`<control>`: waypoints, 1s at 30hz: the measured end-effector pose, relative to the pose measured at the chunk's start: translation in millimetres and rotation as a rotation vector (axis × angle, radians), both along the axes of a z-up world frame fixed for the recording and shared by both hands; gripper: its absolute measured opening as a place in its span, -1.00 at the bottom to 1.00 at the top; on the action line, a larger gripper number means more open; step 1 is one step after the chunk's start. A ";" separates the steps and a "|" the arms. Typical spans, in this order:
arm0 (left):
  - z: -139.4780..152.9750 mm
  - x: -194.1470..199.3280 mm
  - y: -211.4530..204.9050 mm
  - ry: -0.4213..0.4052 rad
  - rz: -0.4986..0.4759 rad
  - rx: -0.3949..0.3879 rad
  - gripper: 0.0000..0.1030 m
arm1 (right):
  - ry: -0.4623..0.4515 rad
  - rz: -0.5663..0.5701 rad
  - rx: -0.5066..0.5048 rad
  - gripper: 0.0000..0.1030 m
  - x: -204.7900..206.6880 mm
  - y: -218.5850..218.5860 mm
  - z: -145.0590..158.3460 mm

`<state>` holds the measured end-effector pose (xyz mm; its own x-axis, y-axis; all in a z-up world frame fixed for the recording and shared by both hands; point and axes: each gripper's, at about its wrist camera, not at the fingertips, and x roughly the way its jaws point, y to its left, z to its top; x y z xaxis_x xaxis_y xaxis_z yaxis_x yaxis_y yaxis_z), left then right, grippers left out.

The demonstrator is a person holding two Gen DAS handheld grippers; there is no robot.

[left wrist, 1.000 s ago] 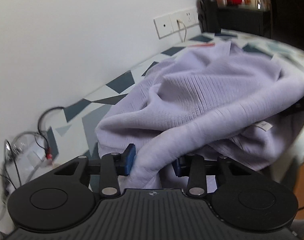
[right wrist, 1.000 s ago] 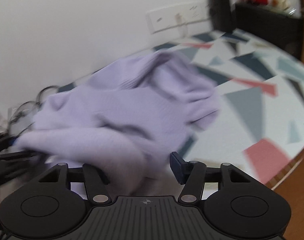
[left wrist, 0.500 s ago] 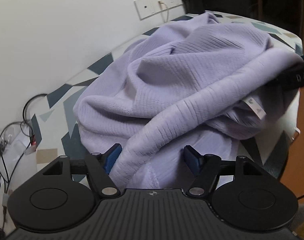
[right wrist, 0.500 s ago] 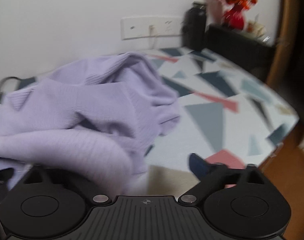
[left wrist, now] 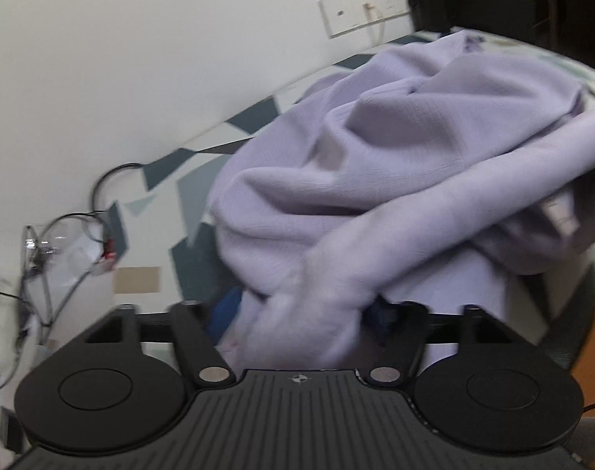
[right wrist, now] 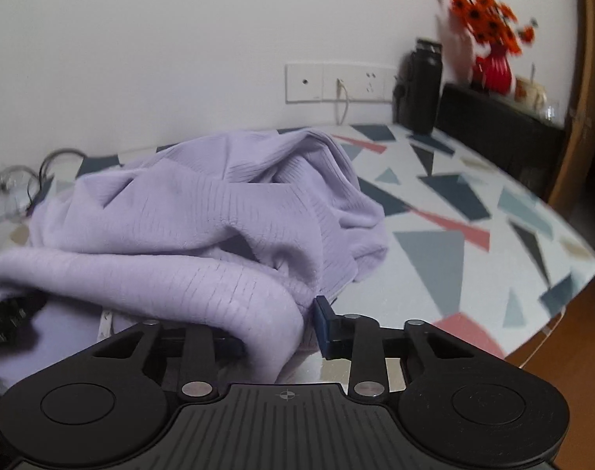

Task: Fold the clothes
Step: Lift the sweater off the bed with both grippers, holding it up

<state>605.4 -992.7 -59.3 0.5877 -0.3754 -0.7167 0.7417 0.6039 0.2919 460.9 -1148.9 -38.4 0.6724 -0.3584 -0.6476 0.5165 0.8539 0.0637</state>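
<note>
A lilac knitted sweater (right wrist: pixel 203 215) lay in a crumpled heap on the patterned table (right wrist: pixel 446 243), with no fold yet made. The left gripper (left wrist: pixel 303 309) and right gripper (right wrist: pixel 274 325) each pinched a thick band of it near the table's edge.

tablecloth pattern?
The tablecloth is white with dark blue, grey and coral angular shapes; clearest in the right wrist view.

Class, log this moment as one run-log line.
left gripper: sweater between jaws | right gripper: sweater edge between jaws | sweater: crumpled on table
</note>
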 end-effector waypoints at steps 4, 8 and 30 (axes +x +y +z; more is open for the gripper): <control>3.1 3.5 -7.0 0.006 -0.010 0.019 0.12 | 0.005 -0.027 0.111 -0.38 0.9 -15.1 -5.4; 8.7 -7.0 -15.8 -0.013 -0.053 0.020 -0.51 | 0.033 -0.051 0.212 -0.31 3.7 -22.7 -11.0; 367.5 49.2 25.8 -0.229 0.087 -0.915 -0.74 | -0.528 0.165 0.309 -0.72 95.3 -97.9 352.1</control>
